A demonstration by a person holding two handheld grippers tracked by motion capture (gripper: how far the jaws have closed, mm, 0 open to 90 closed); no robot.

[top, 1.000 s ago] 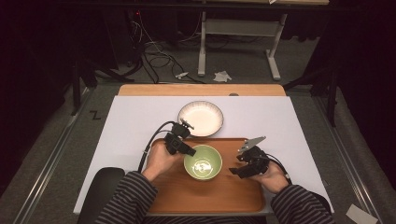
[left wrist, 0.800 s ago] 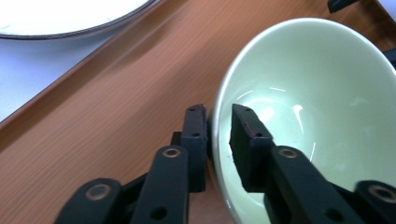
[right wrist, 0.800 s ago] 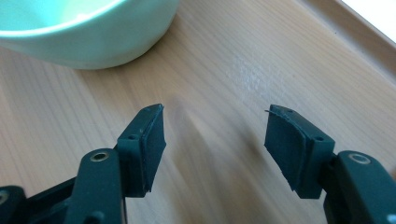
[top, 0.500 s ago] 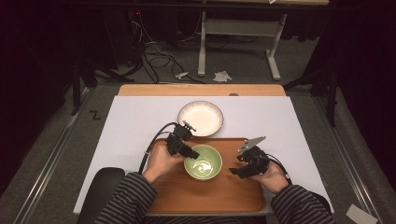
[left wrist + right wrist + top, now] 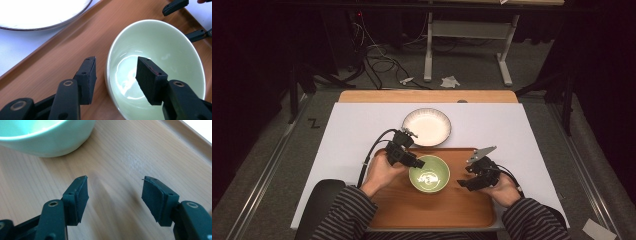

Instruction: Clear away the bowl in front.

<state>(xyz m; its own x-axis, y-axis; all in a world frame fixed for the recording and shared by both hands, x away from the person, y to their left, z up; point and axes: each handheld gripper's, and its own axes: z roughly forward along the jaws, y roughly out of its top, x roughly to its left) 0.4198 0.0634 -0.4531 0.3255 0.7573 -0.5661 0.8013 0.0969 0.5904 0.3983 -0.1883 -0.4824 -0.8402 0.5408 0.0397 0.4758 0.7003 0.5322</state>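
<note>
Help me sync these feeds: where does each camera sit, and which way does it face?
High view: above the person's side, facing forward and down at the tray; forearms, both hands show.
Left gripper view: rides the left gripper, open jaws straddling the green bowl's rim.
Right gripper view: rides the right gripper, facing bare tray; jaws open.
Shared: bowl and tray in all; white plate in two.

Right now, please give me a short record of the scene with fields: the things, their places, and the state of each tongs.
surface: wooden tray on white table cover
green bowl: on tray, empty
white plate: on cover, beyond tray
left tongs: open, jaws astride bowl's rim, one inside, one outside
right tongs: open, over bare tray beside bowl, holding nothing
</note>
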